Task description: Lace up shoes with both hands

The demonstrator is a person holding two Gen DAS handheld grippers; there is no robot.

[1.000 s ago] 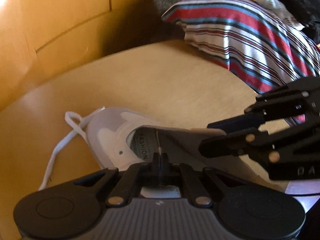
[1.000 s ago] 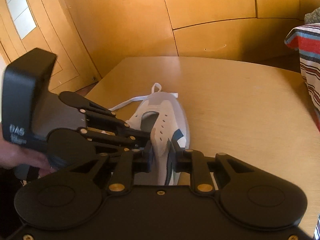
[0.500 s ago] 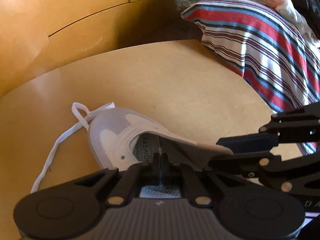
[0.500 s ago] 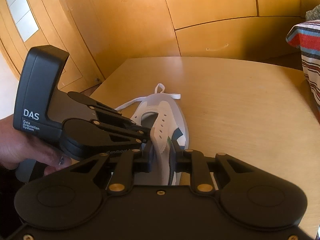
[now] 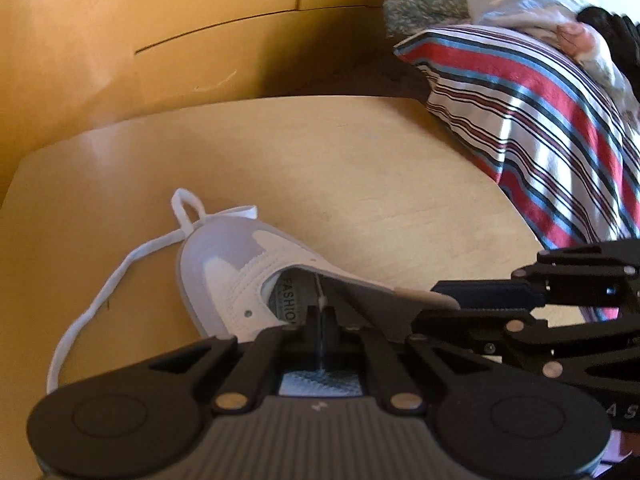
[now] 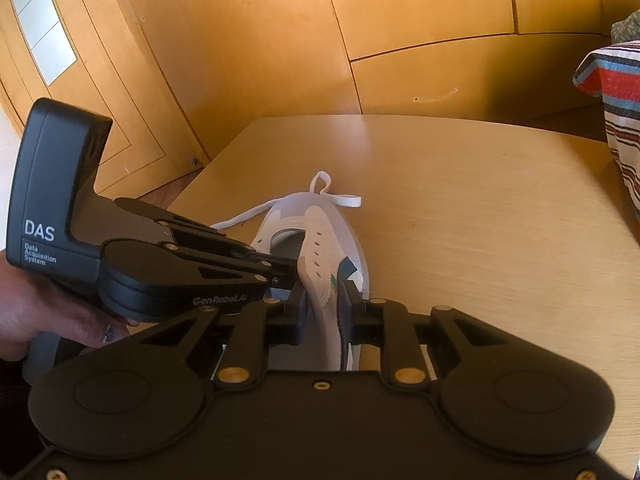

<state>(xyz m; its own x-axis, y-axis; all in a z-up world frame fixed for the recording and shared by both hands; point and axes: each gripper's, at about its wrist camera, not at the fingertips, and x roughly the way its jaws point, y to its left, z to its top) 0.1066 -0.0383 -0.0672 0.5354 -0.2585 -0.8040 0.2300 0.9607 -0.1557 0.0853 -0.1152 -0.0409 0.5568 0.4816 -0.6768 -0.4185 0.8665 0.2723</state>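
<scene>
Through the left wrist view, our left gripper has its jaws pinched fully together on the thin lace tip above the opening of the white leather shoe, which lies on the smooth wooden desk; that slick tip could slip free if we tug. Through the right wrist view, our right gripper jaws are closing on the shoe's stiff eyelet flap, and a weak pinch could let it spring away.

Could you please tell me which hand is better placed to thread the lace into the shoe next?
Probably left. The left gripper is shut on the lace right over the shoe, while the right gripper, fingers closing with the shoe's side between them, is busy steadying it.
</scene>
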